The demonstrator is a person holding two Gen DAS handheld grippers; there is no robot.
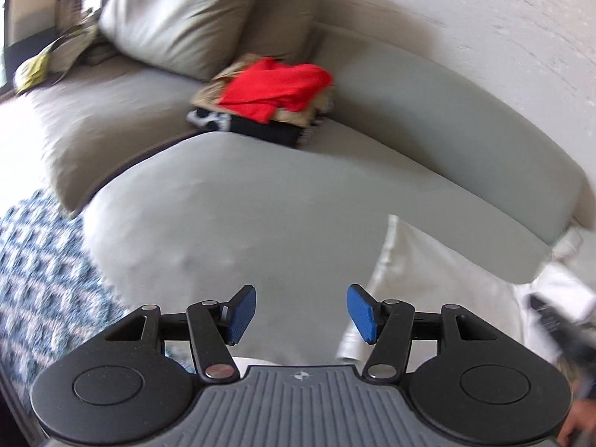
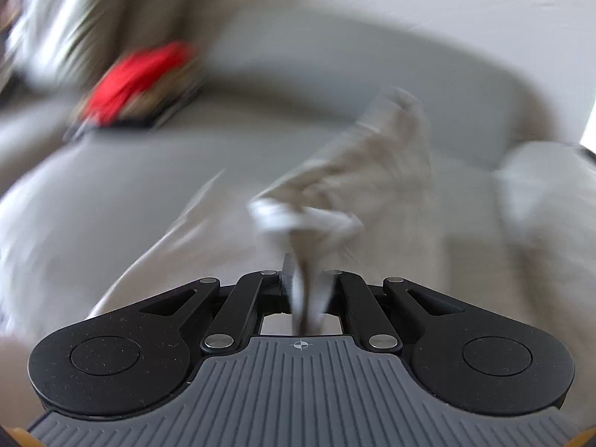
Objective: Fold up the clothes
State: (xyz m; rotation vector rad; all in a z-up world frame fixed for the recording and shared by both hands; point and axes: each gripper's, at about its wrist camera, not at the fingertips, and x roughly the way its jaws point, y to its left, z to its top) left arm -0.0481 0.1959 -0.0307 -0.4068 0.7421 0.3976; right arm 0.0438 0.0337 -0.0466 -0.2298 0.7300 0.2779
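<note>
A grey sofa (image 1: 260,201) filled both views; no writing was legible. Only the left wrist view showed the patterned rug (image 1: 41,268) and a stack of folded clothes (image 1: 275,100) sharply. The pale garment (image 2: 372,164) trailed forward from the right gripper (image 2: 303,290), clamped on its bunched edge. The left gripper (image 1: 301,314) stood apart, empty, above the seat.

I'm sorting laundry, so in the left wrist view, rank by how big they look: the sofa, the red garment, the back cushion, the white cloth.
1. Sofa
2. Back cushion and white cloth: look alike, and the cloth is nearer, so unranked
3. Red garment
</note>
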